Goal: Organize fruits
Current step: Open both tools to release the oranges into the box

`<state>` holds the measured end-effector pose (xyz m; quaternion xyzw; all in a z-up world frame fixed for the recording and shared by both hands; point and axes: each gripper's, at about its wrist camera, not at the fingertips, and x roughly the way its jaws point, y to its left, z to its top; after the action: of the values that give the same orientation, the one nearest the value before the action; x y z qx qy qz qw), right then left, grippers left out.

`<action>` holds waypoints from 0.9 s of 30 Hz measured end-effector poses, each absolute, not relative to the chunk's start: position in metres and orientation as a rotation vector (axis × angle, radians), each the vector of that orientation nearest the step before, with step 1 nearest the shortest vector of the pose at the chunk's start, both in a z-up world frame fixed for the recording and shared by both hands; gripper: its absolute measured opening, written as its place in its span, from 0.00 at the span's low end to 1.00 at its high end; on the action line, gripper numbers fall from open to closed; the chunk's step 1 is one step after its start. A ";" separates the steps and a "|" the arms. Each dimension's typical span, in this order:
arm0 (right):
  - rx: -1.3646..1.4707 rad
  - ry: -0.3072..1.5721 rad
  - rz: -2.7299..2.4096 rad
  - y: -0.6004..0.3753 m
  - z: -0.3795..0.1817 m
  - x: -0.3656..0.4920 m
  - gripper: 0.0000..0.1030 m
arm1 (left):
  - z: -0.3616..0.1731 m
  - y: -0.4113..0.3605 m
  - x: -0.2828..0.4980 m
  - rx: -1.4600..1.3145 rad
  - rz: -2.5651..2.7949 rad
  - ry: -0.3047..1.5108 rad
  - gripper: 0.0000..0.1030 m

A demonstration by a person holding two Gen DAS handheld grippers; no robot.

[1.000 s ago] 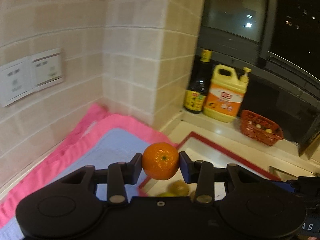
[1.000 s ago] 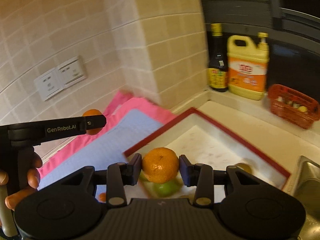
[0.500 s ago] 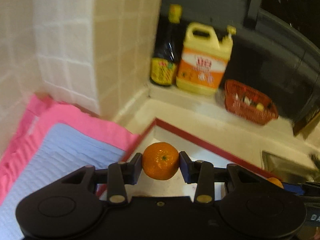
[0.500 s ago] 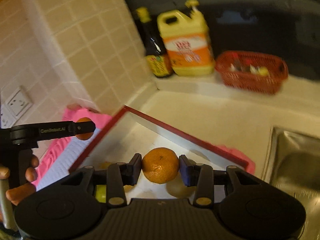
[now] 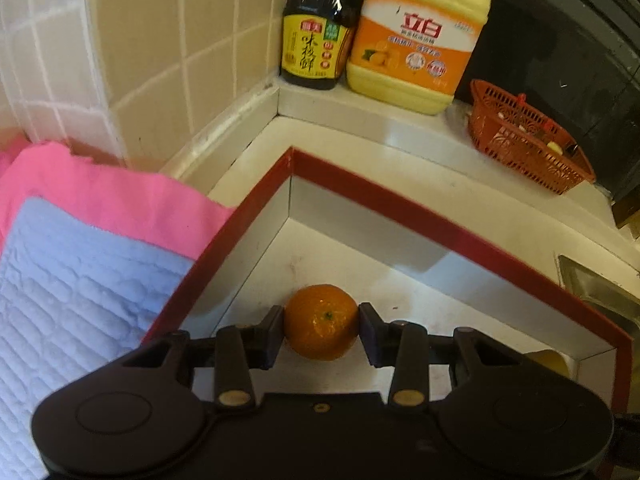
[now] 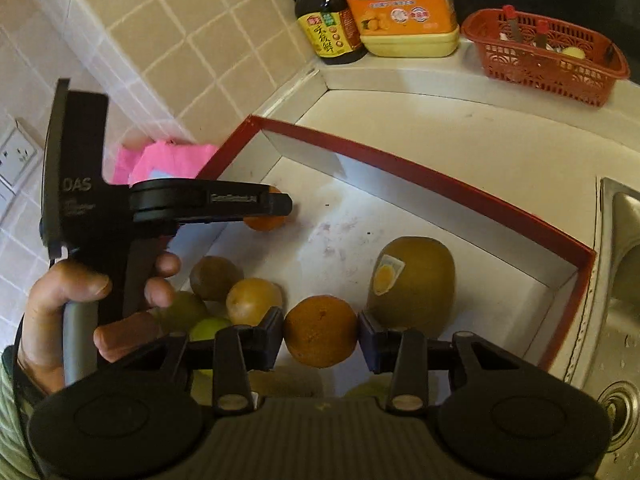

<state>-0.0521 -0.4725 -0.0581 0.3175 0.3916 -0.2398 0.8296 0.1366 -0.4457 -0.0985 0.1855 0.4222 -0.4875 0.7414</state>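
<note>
Left wrist: tangerine [image 5: 321, 322] in left claw [image 5: 321, 334].

I see glossy ceramic tiles [image 5: 168, 40] on the wall, a soft pink cloth [image 5: 120, 200] under a quilted pale-blue pad [image 5: 72, 288], and a matt red-rimmed box [image 6: 460, 184] with a scuffed white floor. The mandarin [image 5: 321, 322] has dimpled, shiny peel; the kiwi [image 6: 412, 280] looks dull and fuzzy. The basket [image 6: 544, 56] is red plastic lattice, the sink [image 6: 620, 320] wet brushed steel

Pale countertop [image 6: 460, 128] — red-rimmed tray [image 6: 440, 184], pink cloth [image 5: 100, 196], bottle [image 6: 328, 28], detergent jug [image 6: 400, 8], basket [image 6: 544, 56].
</note>
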 end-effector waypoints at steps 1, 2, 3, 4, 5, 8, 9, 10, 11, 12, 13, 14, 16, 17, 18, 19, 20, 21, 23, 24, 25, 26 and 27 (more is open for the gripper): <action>0.657 0.838 -0.512 -0.471 -0.059 -0.050 0.41 | -0.100 -0.446 0.138 0.402 -1.070 0.928 0.47; 0.648 0.849 -0.513 -0.470 -0.061 -0.048 0.41 | -0.100 -0.445 0.139 0.391 -1.072 0.932 0.47; 0.652 0.861 -0.514 -0.471 -0.062 -0.047 0.41 | -0.100 -0.444 0.140 0.384 -1.073 0.939 0.47; 0.658 0.877 -0.515 -0.472 -0.065 -0.047 0.41 | -0.100 -0.443 0.142 0.379 -1.071 0.945 0.47; 0.664 0.887 -0.516 -0.474 -0.066 -0.047 0.42 | -0.099 -0.443 0.143 0.378 -1.067 0.946 0.47; 0.687 0.911 -0.518 -0.477 -0.072 -0.048 0.42 | -0.100 -0.444 0.143 0.380 -1.066 0.951 0.49; 0.696 0.917 -0.520 -0.479 -0.073 -0.050 0.42 | -0.100 -0.445 0.143 0.383 -1.066 0.953 0.52; 0.709 0.924 -0.524 -0.480 -0.075 -0.051 0.43 | -0.100 -0.445 0.142 0.382 -1.068 0.960 0.54; 0.719 0.925 -0.525 -0.481 -0.076 -0.054 0.43 | -0.100 -0.444 0.142 0.377 -1.069 0.968 0.59; 0.728 0.924 -0.526 -0.483 -0.076 -0.056 0.43 | -0.100 -0.444 0.142 0.372 -1.070 0.974 0.63; 0.734 0.921 -0.525 -0.484 -0.075 -0.059 0.43 | -0.099 -0.443 0.142 0.368 -1.073 0.976 0.65; 0.738 0.914 -0.525 -0.484 -0.074 -0.060 0.43 | -0.098 -0.442 0.141 0.364 -1.078 0.980 0.69; 0.734 0.903 -0.524 -0.483 -0.069 -0.062 0.43 | -0.095 -0.441 0.139 0.358 -1.080 0.986 0.73; 0.726 0.895 -0.522 -0.482 -0.066 -0.062 0.45 | -0.092 -0.440 0.138 0.357 -1.082 0.986 0.76; 0.718 0.888 -0.520 -0.480 -0.063 -0.063 0.45 | -0.090 -0.439 0.137 0.358 -1.081 0.978 0.76; 0.710 0.881 -0.521 -0.479 -0.060 -0.063 0.46 | -0.088 -0.437 0.136 0.362 -1.076 0.967 0.76; 0.695 0.875 -0.522 -0.477 -0.058 -0.064 0.46 | -0.085 -0.436 0.135 0.366 -1.069 0.957 0.76; 0.684 0.870 -0.521 -0.475 -0.056 -0.065 0.46 | -0.083 -0.434 0.135 0.367 -1.064 0.952 0.76; 0.678 0.860 -0.513 -0.473 -0.052 -0.067 0.46 | -0.078 -0.431 0.134 0.362 -1.056 0.948 0.76; 0.683 0.856 -0.509 -0.473 -0.050 -0.069 0.46 | -0.076 -0.430 0.133 0.359 -1.051 0.946 0.76; 0.685 0.853 -0.504 -0.473 -0.049 -0.070 0.46 | -0.073 -0.429 0.132 0.358 -1.048 0.941 0.76; 0.683 0.850 -0.499 -0.473 -0.047 -0.071 0.46 | -0.070 -0.427 0.131 0.357 -1.044 0.936 0.76; 0.680 0.845 -0.498 -0.472 -0.046 -0.072 0.46 | -0.068 -0.425 0.130 0.357 -1.041 0.932 0.76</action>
<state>-0.0719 -0.4718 -0.0457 0.3201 0.3979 -0.2346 0.8271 0.1299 -0.4255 -0.0676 0.1633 0.4266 -0.4764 0.7513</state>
